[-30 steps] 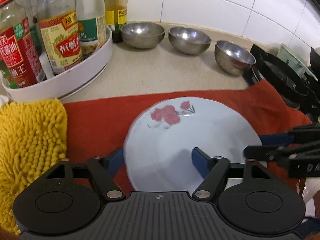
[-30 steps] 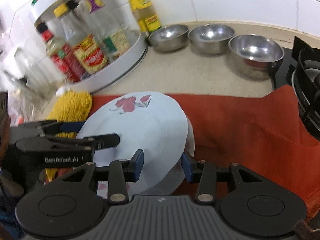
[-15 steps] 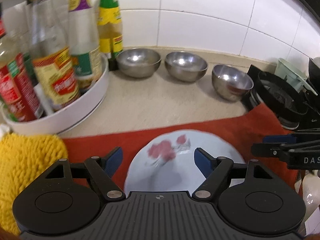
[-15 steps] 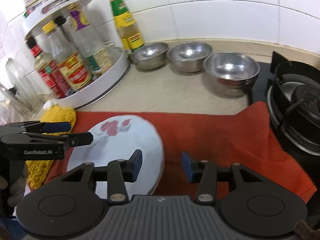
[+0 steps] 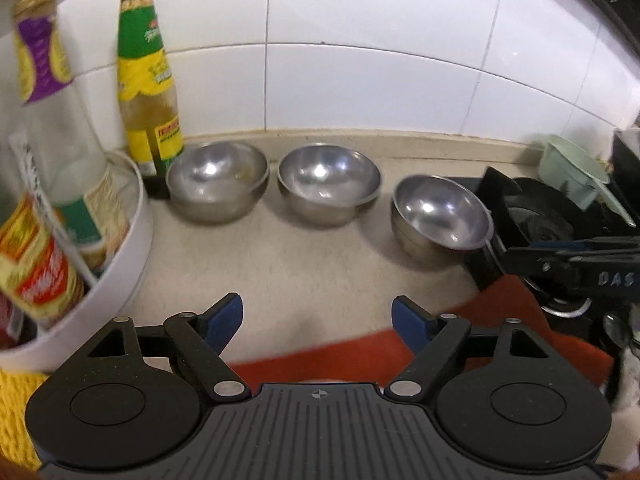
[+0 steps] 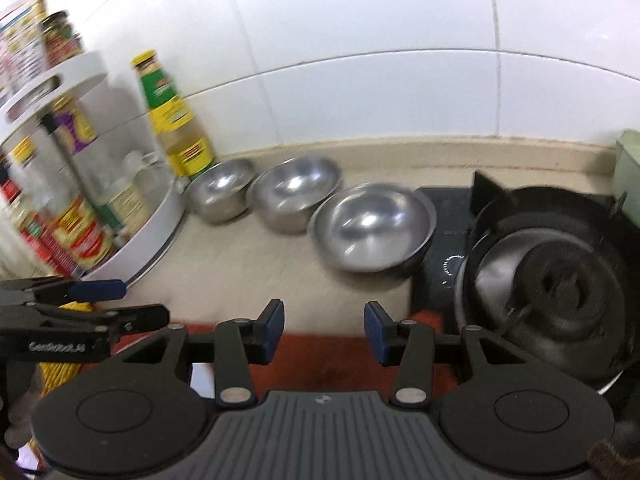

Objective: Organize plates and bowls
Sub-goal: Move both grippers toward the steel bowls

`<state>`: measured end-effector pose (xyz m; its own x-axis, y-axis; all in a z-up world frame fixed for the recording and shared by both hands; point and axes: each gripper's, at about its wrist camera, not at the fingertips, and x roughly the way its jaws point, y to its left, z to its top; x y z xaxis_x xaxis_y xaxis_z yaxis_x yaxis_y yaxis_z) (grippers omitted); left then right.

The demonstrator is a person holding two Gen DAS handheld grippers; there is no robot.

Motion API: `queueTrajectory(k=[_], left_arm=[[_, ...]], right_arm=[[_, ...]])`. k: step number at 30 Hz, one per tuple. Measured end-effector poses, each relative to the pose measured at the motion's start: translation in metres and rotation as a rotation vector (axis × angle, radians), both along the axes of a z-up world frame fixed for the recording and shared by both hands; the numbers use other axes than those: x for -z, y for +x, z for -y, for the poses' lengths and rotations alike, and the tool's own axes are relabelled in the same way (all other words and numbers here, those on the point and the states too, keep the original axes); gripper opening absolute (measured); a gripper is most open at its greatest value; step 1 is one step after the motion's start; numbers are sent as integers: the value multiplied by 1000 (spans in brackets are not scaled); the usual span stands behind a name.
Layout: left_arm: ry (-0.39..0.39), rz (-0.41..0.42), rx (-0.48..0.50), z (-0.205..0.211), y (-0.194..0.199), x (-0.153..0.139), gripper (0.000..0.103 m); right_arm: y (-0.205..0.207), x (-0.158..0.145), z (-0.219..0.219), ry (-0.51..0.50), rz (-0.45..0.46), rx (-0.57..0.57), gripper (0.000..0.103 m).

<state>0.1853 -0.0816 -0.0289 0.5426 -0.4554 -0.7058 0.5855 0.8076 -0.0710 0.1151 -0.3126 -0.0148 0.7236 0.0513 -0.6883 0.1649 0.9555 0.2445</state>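
Three steel bowls stand in a row on the beige counter by the tiled wall: a left bowl [image 5: 217, 195] [image 6: 221, 188], a middle bowl [image 5: 329, 182] [image 6: 297, 191] and a right bowl [image 5: 440, 216] [image 6: 374, 227]. My left gripper [image 5: 318, 320] is open and empty, raised above the counter short of the bowls. My right gripper [image 6: 324, 330] is open and empty, short of the right bowl. Each gripper shows at the edge of the other's view. The flowered plate is out of view below the grippers.
A white turntable rack [image 5: 120, 264] [image 6: 152, 232] of sauce bottles stands at the left. A green-capped bottle [image 5: 148, 84] stands behind the left bowl. A gas burner [image 6: 552, 288] is at the right. A red cloth [image 5: 352, 352] and yellow mat [image 5: 16, 420] lie in front.
Both grippers have risen and moved forward off the white flowered plate toward the steel bowls. The plate has dropped out of view. Both stay open.
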Motion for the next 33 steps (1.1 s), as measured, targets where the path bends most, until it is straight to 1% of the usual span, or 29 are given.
queueTrajectory(k=[3, 6, 12, 18, 22, 25, 28, 30, 33], left_arm=[[7, -20, -12, 12, 18, 2, 86], [8, -31, -38, 18, 34, 4, 86], [-2, -60, -90, 30, 66, 6, 84], [2, -86, -122, 48, 96, 16, 82], [-29, -128, -147, 57, 114, 23, 79], [-44, -168, -158, 64, 125, 29, 74], [-57, -199, -170, 67, 133, 36, 66], [-71, -223, -176, 68, 137, 39, 58], [-75, -247, -166, 73, 142, 42, 52]], right_arm=[[15, -5, 16, -11, -3, 11, 41], [33, -12, 24, -39, 3, -11, 41], [88, -17, 27, -75, 8, -99, 41], [152, -5, 34, -53, -35, -167, 41], [186, 11, 40, -61, -78, -193, 41], [206, 23, 45, -45, -112, -218, 41], [222, 32, 48, -33, -130, -231, 41], [229, 38, 51, -17, -143, -239, 41], [236, 46, 53, 5, -169, -259, 39]])
